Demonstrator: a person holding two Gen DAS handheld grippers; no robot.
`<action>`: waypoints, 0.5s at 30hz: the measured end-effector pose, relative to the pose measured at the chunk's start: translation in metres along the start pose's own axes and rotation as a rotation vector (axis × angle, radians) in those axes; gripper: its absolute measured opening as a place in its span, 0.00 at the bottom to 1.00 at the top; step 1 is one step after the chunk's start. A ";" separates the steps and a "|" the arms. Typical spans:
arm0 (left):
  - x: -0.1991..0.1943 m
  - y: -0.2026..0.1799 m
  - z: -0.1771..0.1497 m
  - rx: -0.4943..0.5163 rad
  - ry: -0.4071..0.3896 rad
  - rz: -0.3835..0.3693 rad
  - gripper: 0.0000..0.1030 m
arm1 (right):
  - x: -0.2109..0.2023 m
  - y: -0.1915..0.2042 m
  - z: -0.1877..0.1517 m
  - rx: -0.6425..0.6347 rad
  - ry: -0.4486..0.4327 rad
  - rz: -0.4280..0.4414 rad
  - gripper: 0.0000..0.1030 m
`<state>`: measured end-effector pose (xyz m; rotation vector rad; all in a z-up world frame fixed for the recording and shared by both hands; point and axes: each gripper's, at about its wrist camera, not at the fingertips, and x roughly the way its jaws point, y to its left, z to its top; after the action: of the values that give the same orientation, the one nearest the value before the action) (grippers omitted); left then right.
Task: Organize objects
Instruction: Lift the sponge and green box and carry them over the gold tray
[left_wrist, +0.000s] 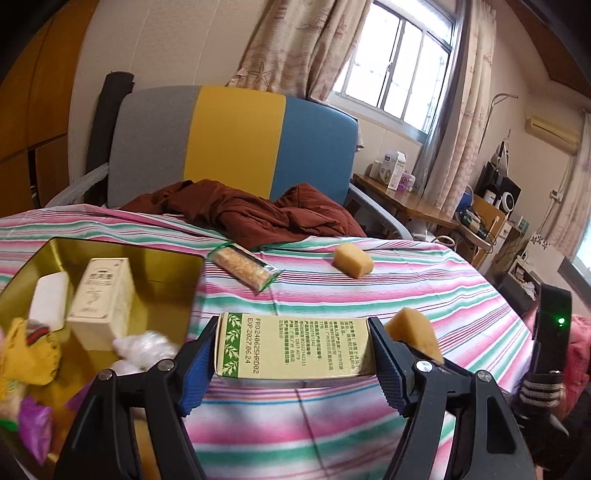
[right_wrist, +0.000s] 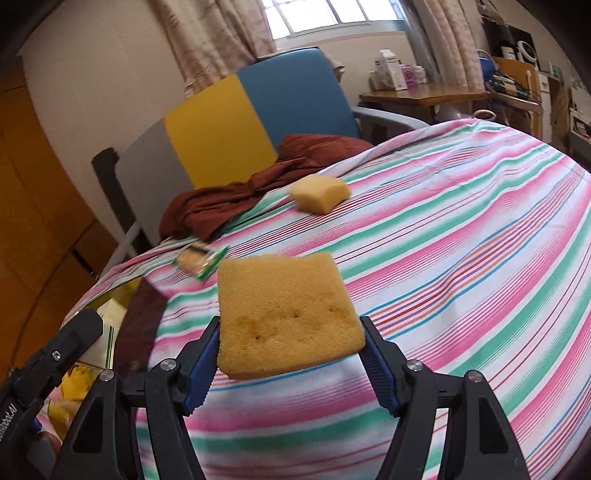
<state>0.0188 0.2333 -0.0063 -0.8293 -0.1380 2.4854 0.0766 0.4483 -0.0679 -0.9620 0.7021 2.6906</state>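
My left tongs clamp one printed carton above striped tablecloth, beside gold tin. My right tongs clamp one sponge. Second sponge, one snack packet near far edge.

Left black two-finger gripper with blue ribbed pads pointed forward and downward; jaws stood part-open, pads pressed against both ends of cream printed cardboard box, box carried clear of surface. Right black two-finger gripper with blue ribbed pads likewise angled downward; jaws set at similar width, pads clamped on opposite edges of yellow square sponge, sponge held flat, raised. Right gripper's body appeared at right edge of left wrist view.
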 end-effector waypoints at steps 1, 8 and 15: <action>-0.005 0.003 0.000 -0.002 -0.006 -0.001 0.73 | -0.001 0.006 -0.002 -0.010 0.004 0.007 0.69; -0.040 0.040 0.001 -0.035 -0.039 0.026 0.74 | -0.010 0.055 -0.014 -0.078 0.030 0.090 0.70; -0.063 0.100 -0.002 -0.136 -0.045 0.110 0.74 | -0.009 0.116 -0.021 -0.159 0.059 0.184 0.70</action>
<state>0.0194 0.1157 0.0009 -0.8579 -0.2874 2.6224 0.0557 0.3371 -0.0336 -1.0658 0.6240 2.9270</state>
